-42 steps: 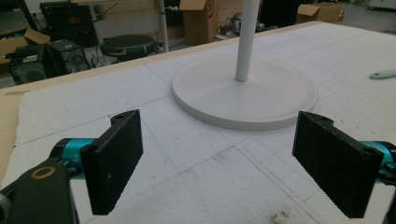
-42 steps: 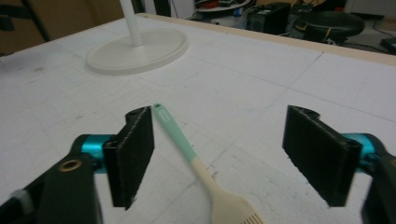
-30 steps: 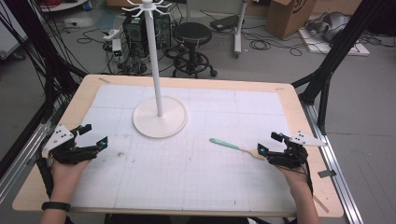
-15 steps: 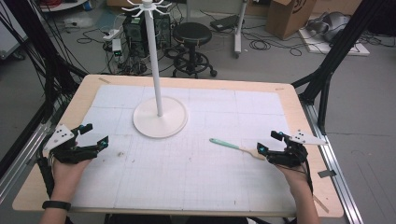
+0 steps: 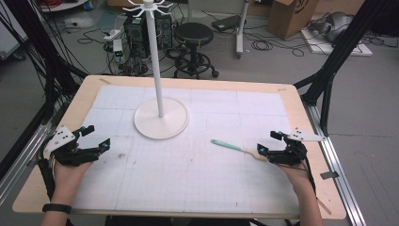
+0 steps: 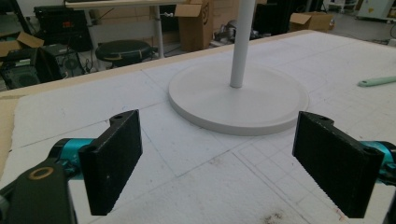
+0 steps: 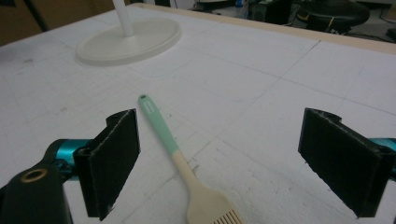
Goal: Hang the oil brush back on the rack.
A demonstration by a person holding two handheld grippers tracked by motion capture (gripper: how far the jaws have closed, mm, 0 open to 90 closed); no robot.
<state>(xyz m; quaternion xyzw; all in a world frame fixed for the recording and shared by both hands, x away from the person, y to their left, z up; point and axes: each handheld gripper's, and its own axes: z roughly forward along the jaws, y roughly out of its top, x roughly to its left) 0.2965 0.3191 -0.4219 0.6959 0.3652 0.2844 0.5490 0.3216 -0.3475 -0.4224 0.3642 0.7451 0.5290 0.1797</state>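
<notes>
A brush with a mint-green handle and a cream head [image 5: 233, 146] [image 7: 187, 163] lies flat on the white gridded mat, right of the middle. My right gripper [image 5: 269, 143] [image 7: 224, 172] is open just behind the brush head, its jaws wide on either side of it without touching. A white stand with a round base [image 5: 161, 120] [image 6: 238, 95] [image 7: 128, 39] and a tall pole rises at the mat's centre back. At the table's left side my left gripper [image 5: 97, 136] [image 6: 229, 163] is open and holds nothing, pointing toward the stand's base.
The white mat [image 5: 197, 179] covers most of the wooden table [image 5: 301, 113]. Black frame struts stand at both sides of the table. A stool [image 5: 194, 35], boxes and cables are on the floor behind.
</notes>
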